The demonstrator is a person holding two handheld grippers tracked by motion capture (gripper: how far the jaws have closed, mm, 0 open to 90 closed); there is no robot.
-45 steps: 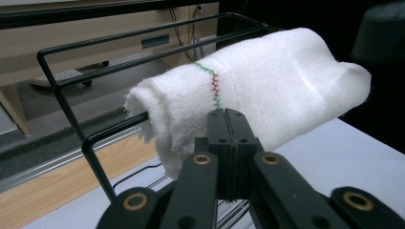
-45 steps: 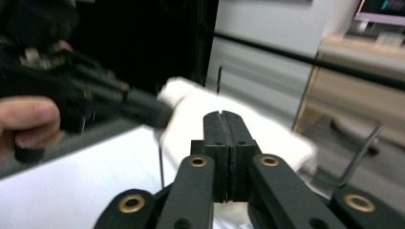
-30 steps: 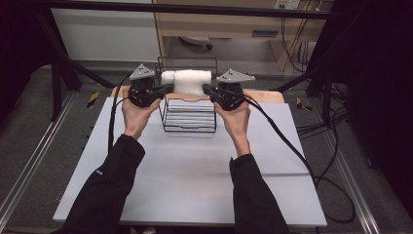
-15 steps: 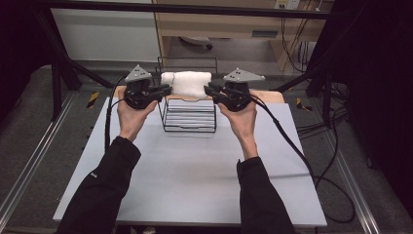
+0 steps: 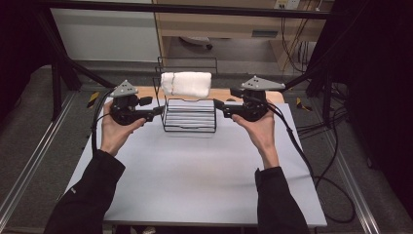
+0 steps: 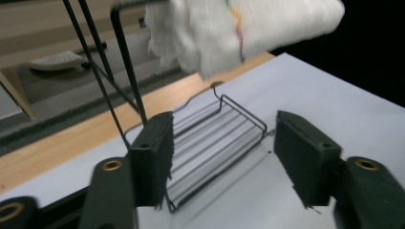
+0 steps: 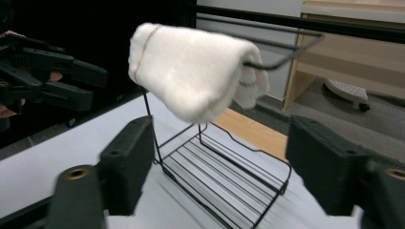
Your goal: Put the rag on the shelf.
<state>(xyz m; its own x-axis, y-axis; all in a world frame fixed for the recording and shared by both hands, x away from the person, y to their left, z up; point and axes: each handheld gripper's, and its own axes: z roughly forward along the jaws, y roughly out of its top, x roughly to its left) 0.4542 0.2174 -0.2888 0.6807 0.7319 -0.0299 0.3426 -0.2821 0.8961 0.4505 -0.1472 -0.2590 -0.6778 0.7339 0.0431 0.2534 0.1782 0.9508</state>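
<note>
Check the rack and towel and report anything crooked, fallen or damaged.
Nothing stands out. The white towel hangs folded over the top bar of the black wire rack, which stands upright on the white table. No spill or damage shows.

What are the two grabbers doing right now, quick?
Left gripper: open, fingers have just been spreading, nothing between them.
Right gripper: open, fingers have just been spreading, holding nothing.

1 towel point(image 5: 186, 83), 1 wire rack point(image 5: 191, 117), 2 tongs.
</note>
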